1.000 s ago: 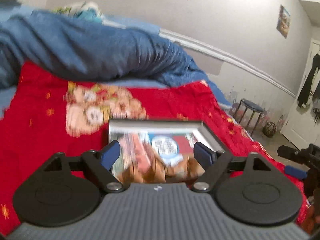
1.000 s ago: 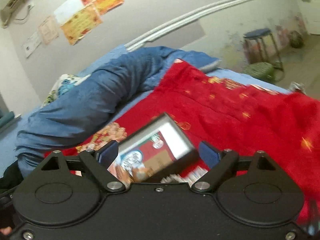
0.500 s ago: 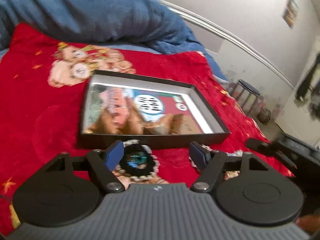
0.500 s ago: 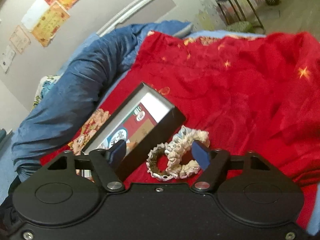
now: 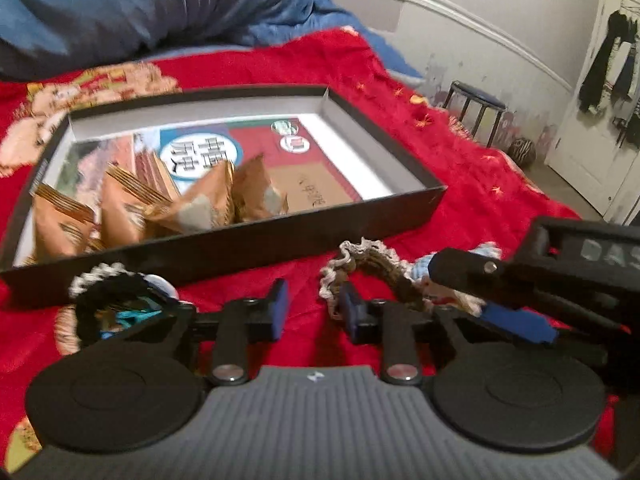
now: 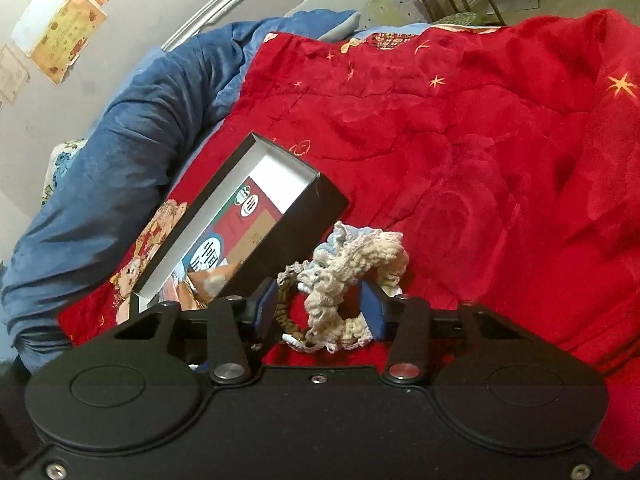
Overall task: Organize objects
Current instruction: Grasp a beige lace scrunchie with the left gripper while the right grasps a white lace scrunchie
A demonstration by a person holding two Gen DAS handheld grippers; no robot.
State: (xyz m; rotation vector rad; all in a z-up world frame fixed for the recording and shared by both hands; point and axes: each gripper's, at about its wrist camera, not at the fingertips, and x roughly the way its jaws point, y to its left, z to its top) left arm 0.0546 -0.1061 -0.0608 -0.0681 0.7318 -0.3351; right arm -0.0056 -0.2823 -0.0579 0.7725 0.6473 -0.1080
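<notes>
1. While both handheld grippers hang low over a bed spread with a red blanket (image 6: pixel 500 128), a shallow black box (image 5: pixel 248 244) lies on that blanket just beyond them.
2. Inside the box sit several tan snack packets (image 5: pixel 160 204), bunched toward its near left corner on a printed lining.
3. Left gripper (image 5: pixel 314 306): its fingers have just been closing. They stand partly apart with only red blanket between them. The right blue pad touches the end of a brown and cream scrunchie (image 5: pixel 372 268) without gripping it.
4. A black scrunchie (image 5: pixel 116 296) with white trim lies to the left of that gripper, against the box's near wall.
5. Right gripper (image 6: pixel 322 310): its fingers have also just been closing, and they now bracket a frilly cream and pale blue scrunchie (image 6: pixel 352 268). I cannot tell whether the pads already press on it.
6. That cream scrunchie rests on the blanket beside the box's near right corner, touching the brown one.
7. A rumpled blue duvet (image 6: pixel 120 128) lies behind the box, along the wall.
</notes>
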